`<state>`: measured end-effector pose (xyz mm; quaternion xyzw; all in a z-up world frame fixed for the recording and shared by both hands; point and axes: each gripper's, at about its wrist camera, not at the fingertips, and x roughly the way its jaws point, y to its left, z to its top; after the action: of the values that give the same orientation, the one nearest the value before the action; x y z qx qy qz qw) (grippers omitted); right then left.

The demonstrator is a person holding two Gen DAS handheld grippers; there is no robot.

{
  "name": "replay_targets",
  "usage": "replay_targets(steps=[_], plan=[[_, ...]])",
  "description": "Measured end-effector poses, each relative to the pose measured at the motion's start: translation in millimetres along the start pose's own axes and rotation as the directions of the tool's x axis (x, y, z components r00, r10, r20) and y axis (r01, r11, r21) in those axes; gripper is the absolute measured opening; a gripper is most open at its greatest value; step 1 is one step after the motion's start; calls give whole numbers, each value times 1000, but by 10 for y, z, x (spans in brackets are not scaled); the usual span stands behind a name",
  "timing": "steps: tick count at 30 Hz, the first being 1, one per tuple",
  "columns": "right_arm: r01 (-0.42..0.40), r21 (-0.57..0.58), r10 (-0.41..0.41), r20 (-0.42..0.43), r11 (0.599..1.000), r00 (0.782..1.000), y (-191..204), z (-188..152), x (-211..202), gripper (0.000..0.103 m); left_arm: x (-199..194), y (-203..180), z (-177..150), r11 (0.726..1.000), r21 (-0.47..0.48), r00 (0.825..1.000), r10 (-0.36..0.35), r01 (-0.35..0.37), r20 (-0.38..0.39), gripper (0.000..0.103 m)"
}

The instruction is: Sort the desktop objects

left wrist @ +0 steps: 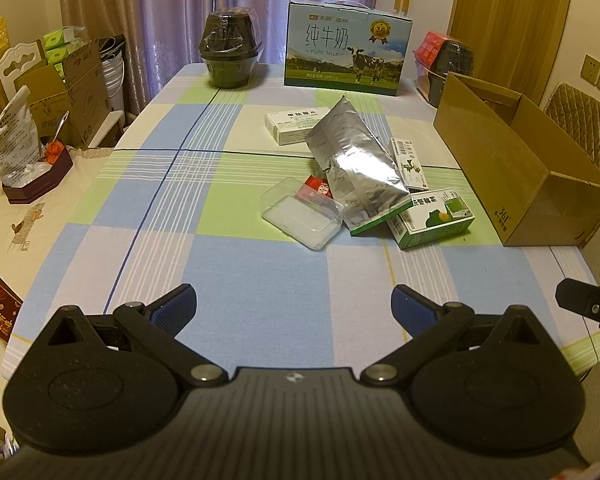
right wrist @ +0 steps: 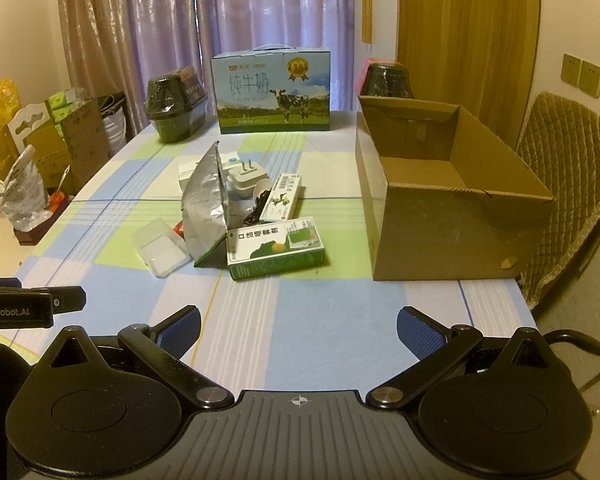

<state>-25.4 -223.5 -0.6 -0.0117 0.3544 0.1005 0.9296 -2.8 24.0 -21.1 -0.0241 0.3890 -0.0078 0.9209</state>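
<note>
Left wrist view: the left gripper (left wrist: 294, 308) hangs over the near part of the checked tablecloth (left wrist: 236, 276), jaws spread wide and empty. Taking the cardboard box (left wrist: 540, 184) as landmark, the clutter lies just to its left: a foil pouch (left wrist: 354, 164) leaning over a green carton (left wrist: 434, 218), a clear plastic case (left wrist: 302, 214) farther left with a red sachet (left wrist: 318, 191) touching its far edge, a white medicine box (left wrist: 296, 122) beyond the pouch, and a slim carton (left wrist: 410, 162) between pouch and box. Right wrist view: the right gripper (right wrist: 298, 330) is likewise parted and holds nothing; the cardboard box (right wrist: 452, 216) stands open-topped and appears empty, with a white plug adapter (right wrist: 246, 176) and a dark cable (right wrist: 258, 208) left of it, behind the pouch (right wrist: 206, 208). Judgement: nothing is sorted yet. The green carton (right wrist: 276, 248) looks light and stiff, best pinched across its narrow sides. The pouch is probably slick and crushable; its top seam is the safer hold. The clear case (right wrist: 162, 246) may be brittle and slippery, so its short edges should be gripped gently.
</note>
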Motion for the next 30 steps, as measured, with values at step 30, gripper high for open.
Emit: replay_targets(steps=[30], plan=[[-17, -32, 17, 0, 999, 1000, -13, -26, 110, 101, -17, 84, 53, 999, -28, 1000, -25, 25, -13, 102]])
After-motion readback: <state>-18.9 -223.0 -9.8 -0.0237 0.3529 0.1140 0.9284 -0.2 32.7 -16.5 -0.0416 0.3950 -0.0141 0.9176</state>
